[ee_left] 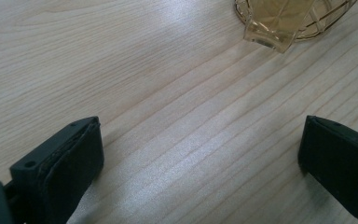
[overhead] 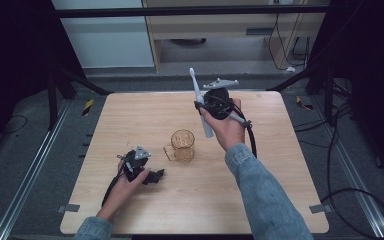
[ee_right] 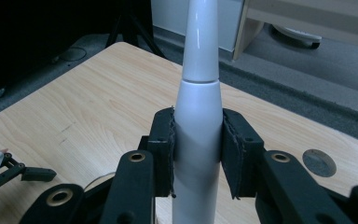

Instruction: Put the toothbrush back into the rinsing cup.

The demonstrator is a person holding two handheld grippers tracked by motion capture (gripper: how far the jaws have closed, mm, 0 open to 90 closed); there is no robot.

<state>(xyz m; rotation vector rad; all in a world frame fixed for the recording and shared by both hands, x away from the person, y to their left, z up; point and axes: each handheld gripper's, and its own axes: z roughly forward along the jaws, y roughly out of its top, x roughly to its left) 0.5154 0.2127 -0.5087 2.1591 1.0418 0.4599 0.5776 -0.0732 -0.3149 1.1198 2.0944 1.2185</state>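
A white electric toothbrush [overhead: 199, 100] is held upright above the table, brush head up. My right gripper [overhead: 201, 106] is shut on its handle; in the right gripper view the two pads clamp the white toothbrush body [ee_right: 198, 135]. An amber glass mug [overhead: 182, 145] with a handle stands at the table's middle, below and left of the toothbrush. My left gripper [overhead: 159, 174] rests low on the table, left of the mug, open. In the left gripper view its jaws stand wide apart over bare wood, with the mug's base [ee_left: 284, 23] ahead at the top.
The wooden table [overhead: 130, 115] sits on a grey floor with metal rails at both sides. A cabinet and cables stand beyond the far edge. In the right gripper view, the left gripper [ee_right: 9, 172] lies at the lower left, and a round metal plate [ee_right: 318, 162] is set in the tabletop.
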